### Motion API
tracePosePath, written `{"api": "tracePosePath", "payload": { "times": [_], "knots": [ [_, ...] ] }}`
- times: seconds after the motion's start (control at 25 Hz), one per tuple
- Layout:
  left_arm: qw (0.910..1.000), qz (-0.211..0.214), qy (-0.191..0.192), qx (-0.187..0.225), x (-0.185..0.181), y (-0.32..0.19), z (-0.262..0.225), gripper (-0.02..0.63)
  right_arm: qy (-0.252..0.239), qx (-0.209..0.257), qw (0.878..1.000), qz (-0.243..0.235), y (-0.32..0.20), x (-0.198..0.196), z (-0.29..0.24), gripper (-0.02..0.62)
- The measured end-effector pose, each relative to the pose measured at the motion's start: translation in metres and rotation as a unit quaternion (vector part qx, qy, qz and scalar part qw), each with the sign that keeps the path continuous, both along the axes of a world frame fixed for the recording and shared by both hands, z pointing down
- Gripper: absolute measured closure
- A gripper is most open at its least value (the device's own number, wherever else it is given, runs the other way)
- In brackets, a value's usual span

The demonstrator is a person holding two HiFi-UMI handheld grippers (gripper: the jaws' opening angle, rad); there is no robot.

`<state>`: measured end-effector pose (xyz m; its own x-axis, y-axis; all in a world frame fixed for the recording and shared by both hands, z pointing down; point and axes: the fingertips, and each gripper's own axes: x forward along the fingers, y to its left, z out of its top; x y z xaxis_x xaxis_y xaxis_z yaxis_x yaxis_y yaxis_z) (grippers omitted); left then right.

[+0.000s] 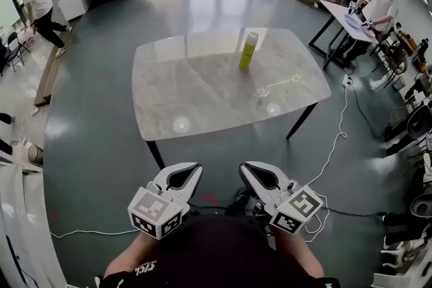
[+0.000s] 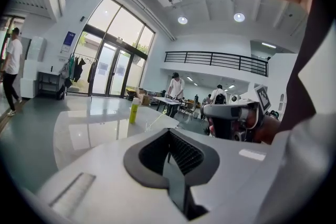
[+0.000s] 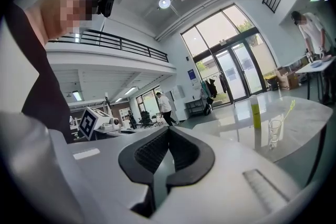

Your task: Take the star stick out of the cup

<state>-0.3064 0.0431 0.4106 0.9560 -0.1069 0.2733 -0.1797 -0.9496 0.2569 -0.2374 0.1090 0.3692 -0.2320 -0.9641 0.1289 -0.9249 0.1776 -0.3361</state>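
The left gripper (image 1: 189, 170) and right gripper (image 1: 251, 170), white shells with ribbed black pads, are closed on nothing, well short of the glossy marbled table (image 1: 202, 91). There the thin yellow star stick (image 1: 280, 83) leans in a clear cup (image 1: 260, 97).

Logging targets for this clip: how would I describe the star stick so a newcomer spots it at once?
On the pale stone-look table mid-floor, near its right end, a clear cup stands just this side of the tall yellow-green bottle. The star stick leans out of it: the only thin, pale-yellow rod, star-tipped.
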Motion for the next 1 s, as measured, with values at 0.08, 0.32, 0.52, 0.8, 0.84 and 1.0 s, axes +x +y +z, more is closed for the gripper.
{"api": "tracePosePath", "payload": {
  "times": [0.08, 0.32, 0.52, 0.8, 0.84, 1.0],
  "knots": [
    [1.0000, 0.007, -0.003, 0.001, 0.020, -0.003, 0.000, 0.604, -0.002, 0.003, 1.000, 0.001, -0.003, 0.015, -0.002, 0.581],
    [0.9994, 0.025, 0.011, 0.020, 0.101, -0.004, -0.021, 0.604, -0.013, -0.005, 1.000, 0.020, 0.001, 0.093, 0.002, 0.580],
    [0.9992, 0.027, 0.001, 0.031, 0.156, 0.000, -0.025, 0.604, -0.018, 0.011, 1.000, 0.012, 0.002, 0.146, -0.005, 0.581],
    [0.9989, 0.036, -0.017, 0.024, 0.221, 0.013, -0.021, 0.604, -0.031, 0.013, 0.999, 0.014, 0.015, 0.208, 0.001, 0.581],
    [0.9988, 0.039, -0.019, 0.022, 0.230, 0.016, -0.019, 0.604, -0.036, 0.012, 0.999, 0.015, 0.019, 0.215, 0.004, 0.581],
    [0.9983, 0.051, -0.018, 0.022, 0.271, 0.032, -0.018, 0.603, -0.046, -0.001, 0.999, 0.019, 0.038, 0.251, 0.018, 0.580]
  ]
}}
